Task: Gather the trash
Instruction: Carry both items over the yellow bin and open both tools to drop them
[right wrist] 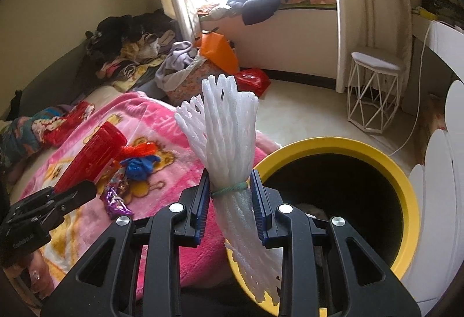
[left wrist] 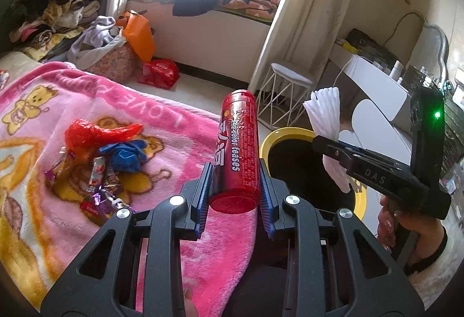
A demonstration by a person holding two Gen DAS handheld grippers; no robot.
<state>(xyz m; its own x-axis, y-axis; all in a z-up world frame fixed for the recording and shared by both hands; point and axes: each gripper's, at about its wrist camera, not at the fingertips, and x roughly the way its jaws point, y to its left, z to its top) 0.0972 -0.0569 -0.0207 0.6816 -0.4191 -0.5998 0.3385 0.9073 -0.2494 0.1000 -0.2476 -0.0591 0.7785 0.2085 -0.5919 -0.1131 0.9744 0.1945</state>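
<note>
Bed covered with a fluffy pink blanket printed with yellow cartoon bears (left wrist: 95, 102) (right wrist: 162, 125). Lying on it in a loose cluster: a crumpled red plastic bag (left wrist: 87, 134) (right wrist: 139, 149), a scrunched blue glove-like piece (left wrist: 127, 153) (right wrist: 139, 167) touching the red bag, and shiny purple and silver candy wrappers (left wrist: 100, 189) (right wrist: 116, 202) just beside them. Pale floor (left wrist: 203, 92) (right wrist: 304, 120) next to the bed carries a round bin with a yellow rim and black inside (left wrist: 268, 143) (right wrist: 400, 172), a white wire-frame stool with a grey seat (left wrist: 285, 91) (right wrist: 374, 94), a red plastic bag by the wall (left wrist: 159, 73) (right wrist: 252, 79) and a floral fabric basket stuffed with clothes (left wrist: 113, 62) (right wrist: 191, 82).
</note>
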